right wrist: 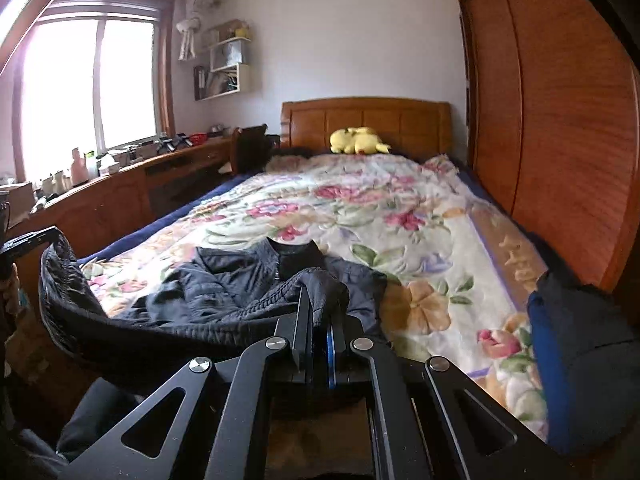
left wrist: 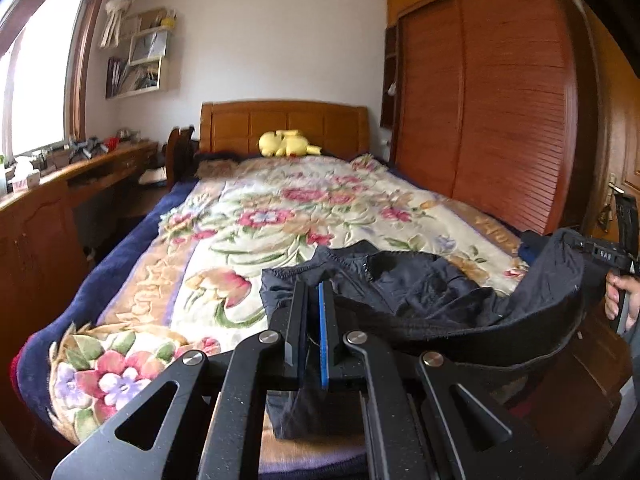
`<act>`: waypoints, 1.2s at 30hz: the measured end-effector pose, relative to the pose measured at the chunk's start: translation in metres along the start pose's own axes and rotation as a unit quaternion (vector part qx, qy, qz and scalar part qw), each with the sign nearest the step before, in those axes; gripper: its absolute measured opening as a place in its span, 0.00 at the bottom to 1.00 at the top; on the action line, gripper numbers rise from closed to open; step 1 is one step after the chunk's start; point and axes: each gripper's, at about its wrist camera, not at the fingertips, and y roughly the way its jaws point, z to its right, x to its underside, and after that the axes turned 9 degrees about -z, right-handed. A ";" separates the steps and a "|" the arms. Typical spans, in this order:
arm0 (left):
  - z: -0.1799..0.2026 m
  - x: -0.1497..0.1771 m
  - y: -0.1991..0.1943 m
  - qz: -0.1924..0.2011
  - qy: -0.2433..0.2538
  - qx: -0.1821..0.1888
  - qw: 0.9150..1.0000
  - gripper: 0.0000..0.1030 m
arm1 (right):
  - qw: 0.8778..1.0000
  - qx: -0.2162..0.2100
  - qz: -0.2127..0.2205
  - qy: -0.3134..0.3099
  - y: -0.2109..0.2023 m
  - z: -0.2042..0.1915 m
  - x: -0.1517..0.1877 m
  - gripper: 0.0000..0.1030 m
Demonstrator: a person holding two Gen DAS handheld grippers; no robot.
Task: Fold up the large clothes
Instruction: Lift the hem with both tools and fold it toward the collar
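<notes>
Dark jacket [left wrist: 420, 292] on floral bedspread [left wrist: 248, 216], hem clamped in left gripper [left wrist: 314, 292] and right gripper [right wrist: 320, 300]

A bed [left wrist: 60, 304] under a floral blanket [left wrist: 280, 216] carries a dark garment [left wrist: 420, 284].

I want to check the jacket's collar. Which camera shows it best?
The right wrist view: the jacket lies spread with its collar facing the camera. The left wrist view shows mostly crumpled fabric and the lifted hem.
</notes>
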 end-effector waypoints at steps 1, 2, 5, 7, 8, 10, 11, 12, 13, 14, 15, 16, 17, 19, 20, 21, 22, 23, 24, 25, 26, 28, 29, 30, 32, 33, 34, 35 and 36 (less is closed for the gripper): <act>0.002 -0.003 0.004 -0.003 0.002 0.000 1.000 0.05 | 1.000 -0.001 -0.003 0.005 0.009 0.003 0.000 0.04; 0.003 -0.006 0.008 -0.005 0.006 -0.003 1.000 0.05 | 1.000 0.000 -0.006 0.007 0.016 0.005 0.000 0.04; 0.008 -0.015 0.016 -0.008 0.015 -0.013 1.000 0.05 | 1.000 0.008 -0.018 0.013 0.031 0.009 0.002 0.04; 0.013 -0.017 0.016 -0.007 0.018 -0.013 1.000 0.05 | 0.999 0.009 -0.026 0.019 0.034 0.010 0.002 0.04; 0.015 -0.016 0.015 -0.007 0.019 -0.013 1.000 0.05 | 0.999 0.008 -0.030 0.020 0.034 0.006 0.001 0.04; 0.018 -0.015 0.013 -0.007 0.019 -0.013 1.000 0.05 | 0.999 0.007 -0.038 0.023 0.034 0.003 -0.004 0.04; 0.020 -0.013 0.012 -0.008 0.021 -0.014 1.000 0.05 | 0.999 0.008 -0.042 0.023 0.027 -0.001 -0.005 0.04; 0.020 -0.013 0.012 -0.009 0.022 -0.014 1.000 0.05 | 0.999 0.008 -0.045 0.024 0.022 -0.001 -0.004 0.04; 0.021 -0.012 0.012 -0.010 0.024 -0.016 1.000 0.05 | 0.999 0.008 -0.047 0.025 0.019 -0.002 -0.003 0.04; 0.021 -0.012 0.012 -0.012 0.025 -0.016 0.999 0.05 | 0.998 0.008 -0.050 0.025 0.017 -0.002 -0.002 0.04; 0.020 -0.013 0.013 -0.013 0.027 -0.017 0.999 0.05 | 0.998 0.008 -0.052 0.024 0.019 -0.002 -0.002 0.04; 0.019 -0.013 0.015 -0.016 0.029 -0.017 0.999 0.05 | 0.998 0.009 -0.054 0.023 0.020 -0.002 -0.002 0.04; 0.019 -0.014 0.017 -0.017 0.030 -0.017 0.999 0.05 | 0.998 0.009 -0.056 0.022 0.022 -0.002 -0.002 0.04; 0.016 -0.015 0.026 -0.023 0.032 -0.018 0.999 0.05 | 0.998 0.008 -0.062 0.022 0.031 -0.001 -0.004 0.04; 0.014 -0.016 0.033 -0.028 0.033 -0.020 0.999 0.05 | 0.997 0.009 -0.067 0.022 0.037 0.000 -0.004 0.04; 0.014 -0.017 0.039 -0.032 0.033 -0.021 0.999 0.05 | 0.997 0.010 -0.072 0.021 0.045 0.000 -0.005 0.04; 0.011 -0.018 0.049 -0.039 0.033 -0.022 0.998 0.05 | 0.997 0.010 -0.078 0.020 0.052 -0.001 -0.006 0.04; 0.009 -0.019 0.056 -0.043 0.032 -0.022 0.998 0.05 | 0.996 0.012 -0.083 0.018 0.060 -0.001 -0.007 0.04; 0.007 -0.019 0.065 -0.050 0.031 -0.023 0.998 0.05 | 0.996 0.012 -0.090 0.015 0.071 -0.002 -0.008 0.04; 0.005 -0.021 0.076 -0.057 0.031 -0.024 0.998 0.05 | 0.995 0.013 -0.096 0.012 0.082 -0.003 -0.009 0.04; 0.002 -0.023 0.086 -0.064 0.030 -0.026 0.997 0.05 | 0.995 0.014 -0.103 0.008 0.092 -0.004 -0.010 0.04; -0.002 -0.028 0.111 -0.081 0.029 -0.030 0.996 0.05 | 0.993 0.016 -0.118 0.000 0.118 -0.007 -0.011 0.04; -0.003 -0.029 0.119 -0.086 0.031 -0.033 0.995 0.05 | 0.992 0.016 -0.125 -0.003 0.130 -0.008 -0.011 0.04; -0.004 -0.031 0.129 -0.091 0.032 -0.037 0.995 0.05 | 0.991 0.015 -0.132 -0.004 0.142 -0.010 -0.011 0.04; -0.005 -0.037 0.149 -0.100 0.036 -0.047 0.993 0.05 | 0.990 0.017 -0.141 -0.006 0.165 -0.010 -0.014 0.04; -0.006 -0.041 0.160 -0.106 0.042 -0.057 0.992 0.05 | 0.990 0.019 -0.141 -0.006 0.175 -0.009 -0.018 0.04; -0.008 -0.044 0.168 -0.108 0.046 -0.065 0.991 0.05 | 0.990 0.021 -0.141 -0.005 0.183 -0.007 -0.024 0.04; -0.010 -0.049 0.176 -0.111 0.048 -0.074 0.990 0.05 | 0.990 0.025 -0.142 -0.005 0.192 -0.005 -0.031 0.04; -0.013 -0.054 0.182 -0.112 0.049 -0.080 0.989 0.05 | 0.989 0.033 -0.142 -0.007 0.201 -0.003 -0.039 0.04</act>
